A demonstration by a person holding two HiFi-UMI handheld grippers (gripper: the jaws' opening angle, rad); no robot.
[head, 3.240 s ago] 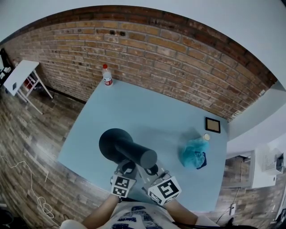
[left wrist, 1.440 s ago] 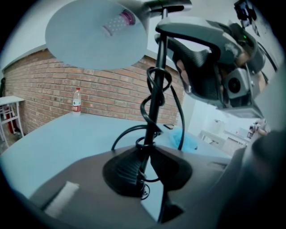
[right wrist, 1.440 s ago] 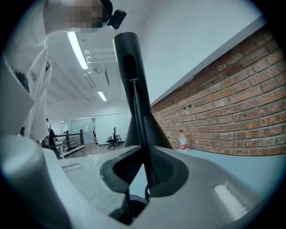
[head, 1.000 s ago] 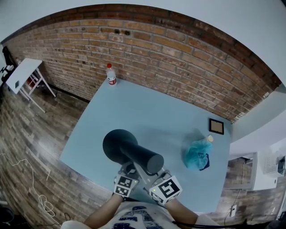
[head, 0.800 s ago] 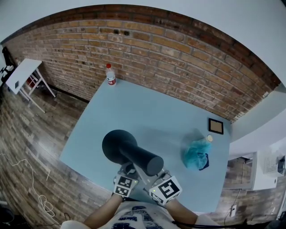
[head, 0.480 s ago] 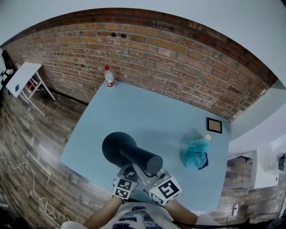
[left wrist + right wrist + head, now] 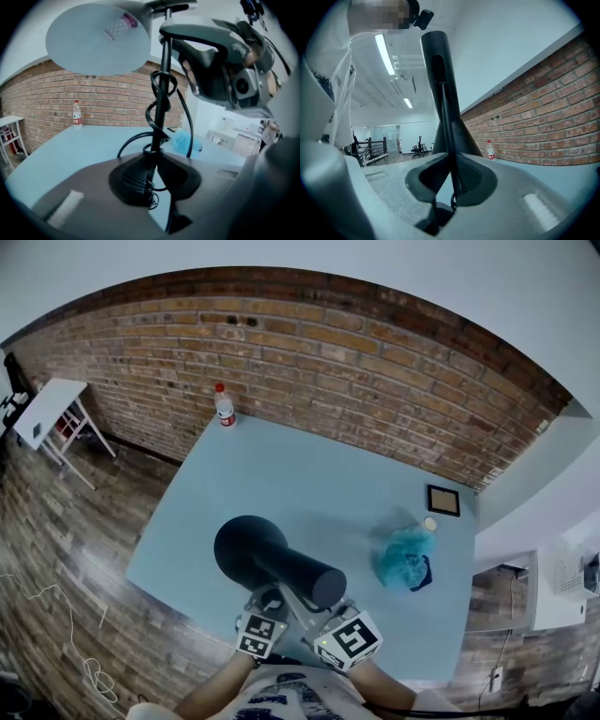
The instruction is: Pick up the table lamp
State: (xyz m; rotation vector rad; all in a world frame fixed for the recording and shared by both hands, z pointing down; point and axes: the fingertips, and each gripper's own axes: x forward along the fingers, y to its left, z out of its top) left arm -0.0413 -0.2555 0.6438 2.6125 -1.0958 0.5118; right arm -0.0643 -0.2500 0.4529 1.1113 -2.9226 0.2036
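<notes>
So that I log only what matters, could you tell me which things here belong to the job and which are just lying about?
Job: table lamp; left gripper and right gripper, both shut on it.
Lying about: water bottle, blue bag, small frame.

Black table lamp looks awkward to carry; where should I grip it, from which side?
Take its thin cord-wrapped stem from the blue table's near edge, as the left hand-held gripper and right hand-held gripper do; the disc and thick cylinder look too wide.
</notes>
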